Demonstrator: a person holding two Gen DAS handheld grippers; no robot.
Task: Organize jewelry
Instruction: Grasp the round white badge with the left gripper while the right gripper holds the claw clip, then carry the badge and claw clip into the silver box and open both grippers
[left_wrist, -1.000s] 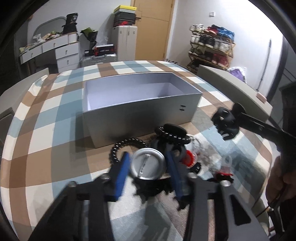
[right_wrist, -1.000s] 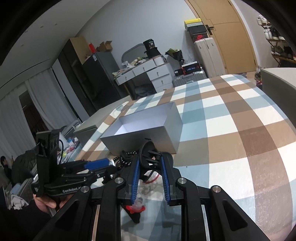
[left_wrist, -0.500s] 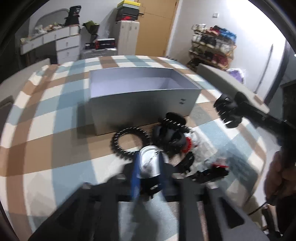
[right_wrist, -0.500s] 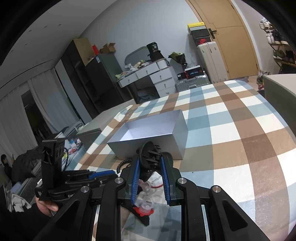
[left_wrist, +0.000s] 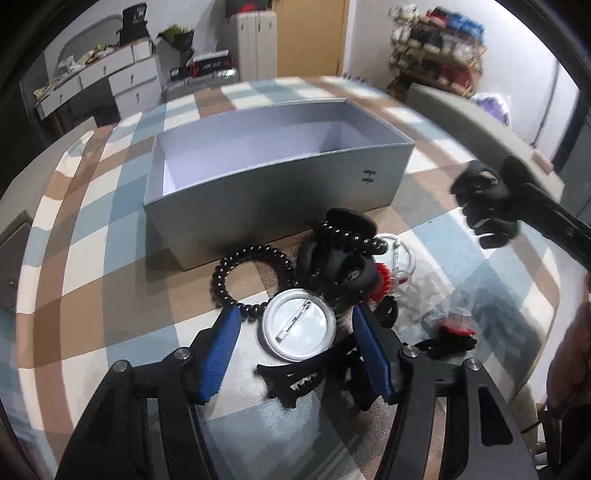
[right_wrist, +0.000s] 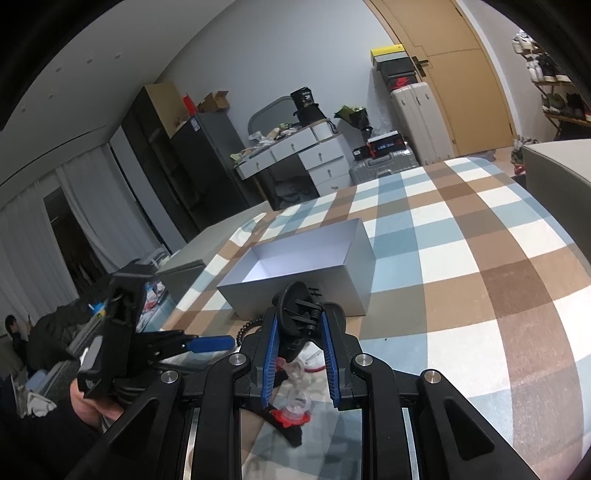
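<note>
A silver round pin badge (left_wrist: 297, 328) lies back-up on the checked tablecloth. It sits between the blue pads of my left gripper (left_wrist: 295, 314), whose jaws are opening and do not touch it. Around the badge lie a black bead bracelet (left_wrist: 236, 266), a heap of black hair clips (left_wrist: 340, 258), a flat black claw clip (left_wrist: 295, 373) and red-and-clear pieces (left_wrist: 456, 326). Behind them stands an empty open grey box (left_wrist: 277, 177) (right_wrist: 303, 266). My right gripper (right_wrist: 299, 319) is shut on a black claw clip (right_wrist: 295, 306) (left_wrist: 484, 206), held above the table right of the box.
The checked tablecloth (right_wrist: 480, 258) stretches far to the right of the box. A grey padded edge (left_wrist: 480, 122) borders the table at the right. A person's hand (left_wrist: 569, 369) shows at the right edge. Drawers, suitcases and shoe racks stand far behind.
My left gripper's jaws have spread wider around the badge, and its view has tipped down toward the pile. The right gripper with its clip has stayed nearly still.
</note>
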